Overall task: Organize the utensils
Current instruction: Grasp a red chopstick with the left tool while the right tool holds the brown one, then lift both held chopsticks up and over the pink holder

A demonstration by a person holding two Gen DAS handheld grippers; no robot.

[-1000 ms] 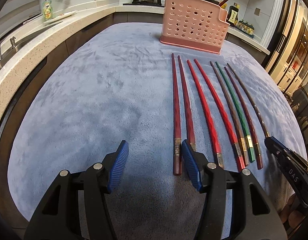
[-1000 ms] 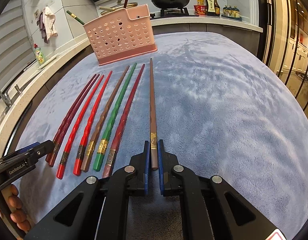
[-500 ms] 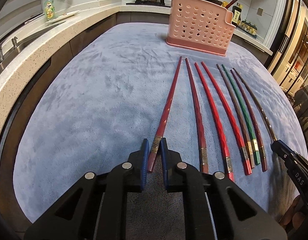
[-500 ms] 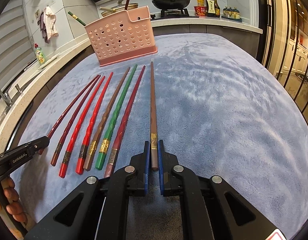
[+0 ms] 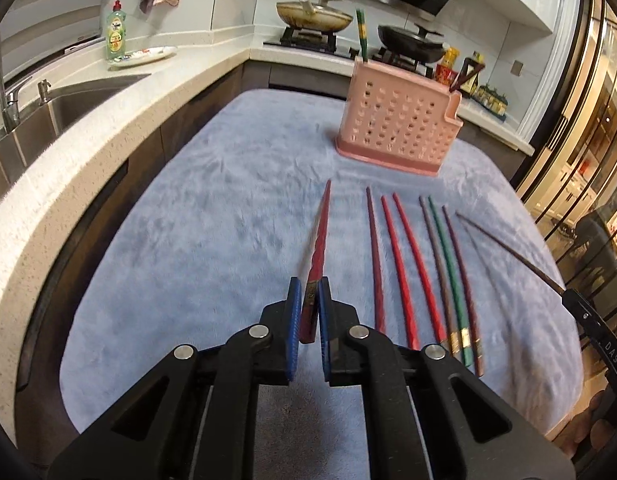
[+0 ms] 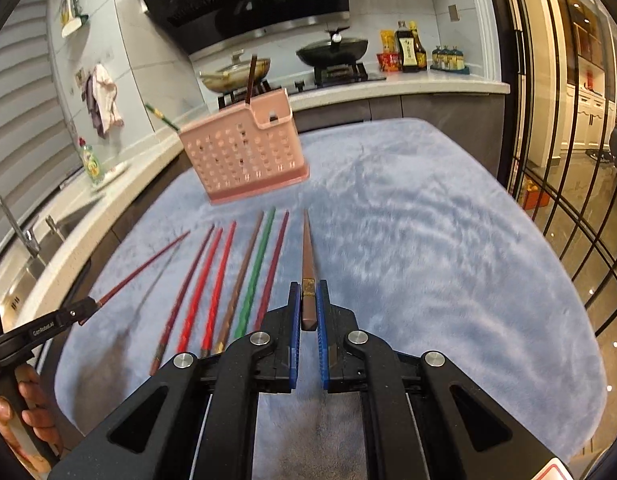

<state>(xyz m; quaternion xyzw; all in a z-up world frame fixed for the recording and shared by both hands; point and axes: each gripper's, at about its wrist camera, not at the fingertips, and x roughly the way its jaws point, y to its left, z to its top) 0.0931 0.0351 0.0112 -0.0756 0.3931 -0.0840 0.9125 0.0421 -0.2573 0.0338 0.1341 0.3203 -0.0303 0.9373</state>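
Observation:
My left gripper [image 5: 307,292] is shut on a dark red chopstick [image 5: 319,240] and holds it above the cloth, tip toward the pink perforated utensil holder [image 5: 396,132]. My right gripper [image 6: 308,292] is shut on a brown chopstick [image 6: 307,252], also lifted, and it shows at the right edge of the left wrist view [image 5: 508,248]. Several chopsticks, red [image 5: 416,264], green [image 5: 448,272] and brown, lie side by side on the blue-grey cloth [image 5: 208,220]. The holder [image 6: 244,156] has a green chopstick [image 5: 362,38] and a dark one standing in it.
A stone counter with a sink [image 5: 68,108] curves along the left. A dish soap bottle [image 5: 115,32] stands on it. Pans sit on the stove [image 6: 332,54] behind the holder. Sauce bottles [image 6: 408,52] stand at the back right. A glass partition [image 6: 568,160] runs along the right.
Both grippers have risen with their chopsticks, lifting them off the cloth. A second ago the left gripper was open; it closed on the dark red chopstick.

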